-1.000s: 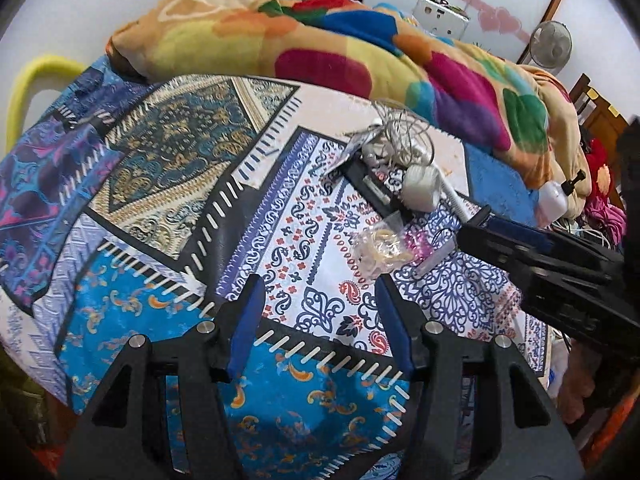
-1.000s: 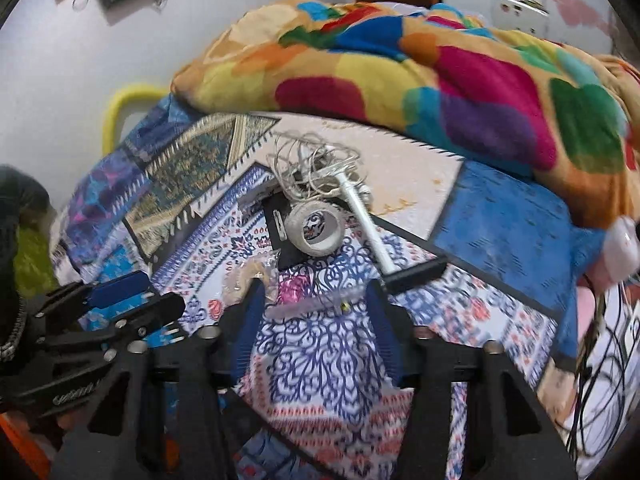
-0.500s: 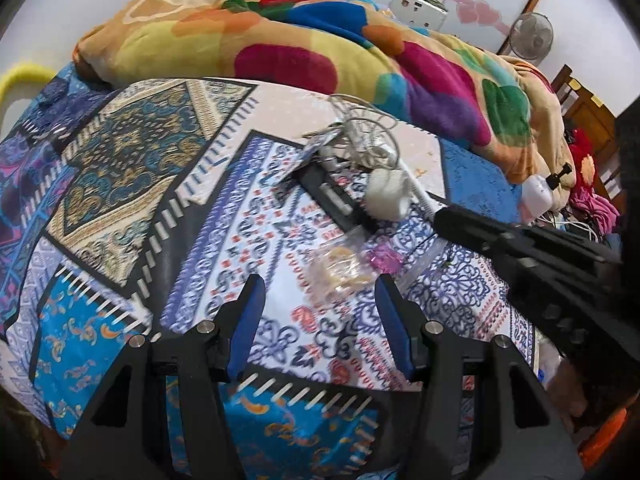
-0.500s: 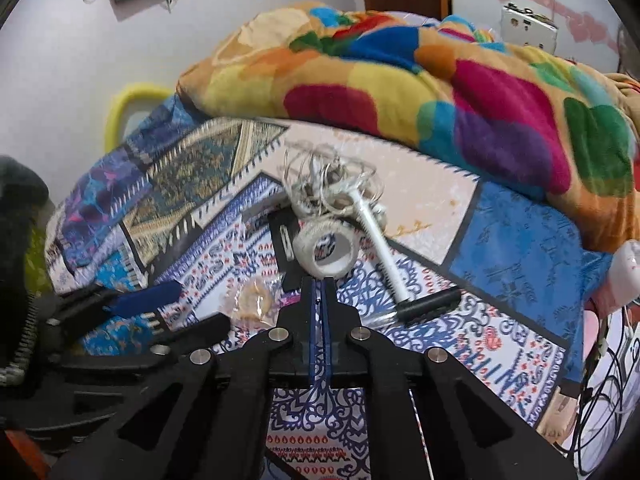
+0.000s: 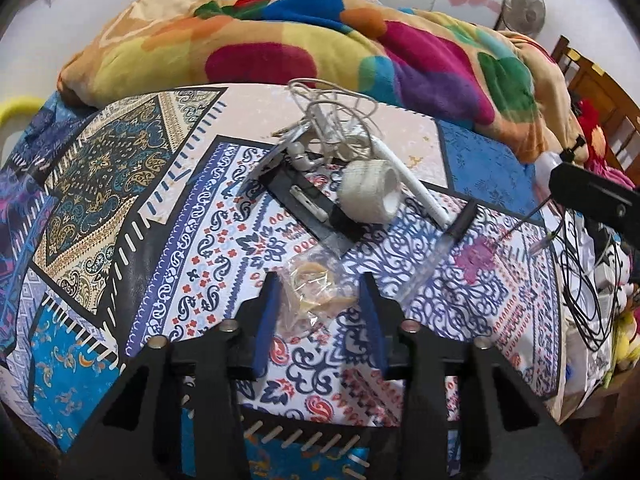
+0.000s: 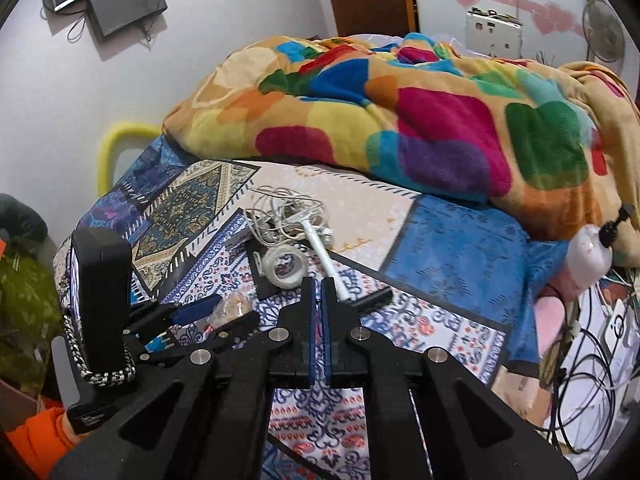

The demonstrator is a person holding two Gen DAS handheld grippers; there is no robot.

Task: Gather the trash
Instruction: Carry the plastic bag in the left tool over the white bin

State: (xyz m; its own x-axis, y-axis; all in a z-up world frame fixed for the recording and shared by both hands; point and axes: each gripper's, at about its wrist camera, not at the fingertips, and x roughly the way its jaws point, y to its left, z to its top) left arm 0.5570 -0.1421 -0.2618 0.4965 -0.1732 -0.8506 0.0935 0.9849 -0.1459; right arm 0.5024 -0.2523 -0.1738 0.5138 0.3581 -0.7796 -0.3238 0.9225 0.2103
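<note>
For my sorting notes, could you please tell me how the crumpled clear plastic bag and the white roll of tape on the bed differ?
The crumpled clear plastic bag is see-through and shapeless with tan rings inside; the white roll of tape is opaque and a firm ring. The bag sits between the closing jaws of the left gripper; the tape lies farther back, partly on a flat black item. Both rest on the patterned bedsheet.

Lying across the far side of the patterned bedsheet (image 5: 192, 216): a rumpled multicoloured blanket (image 5: 280, 44). Resting mid-bed, a roll of white tape (image 5: 370, 192) touching a flat black case (image 5: 308, 204), tangled white cable (image 5: 332, 120) just behind, a white pen (image 5: 412, 184) beside. Standing by the far wall, a fan (image 5: 524, 10). Hanging on the wall, a dark screen (image 6: 120, 4).
</note>
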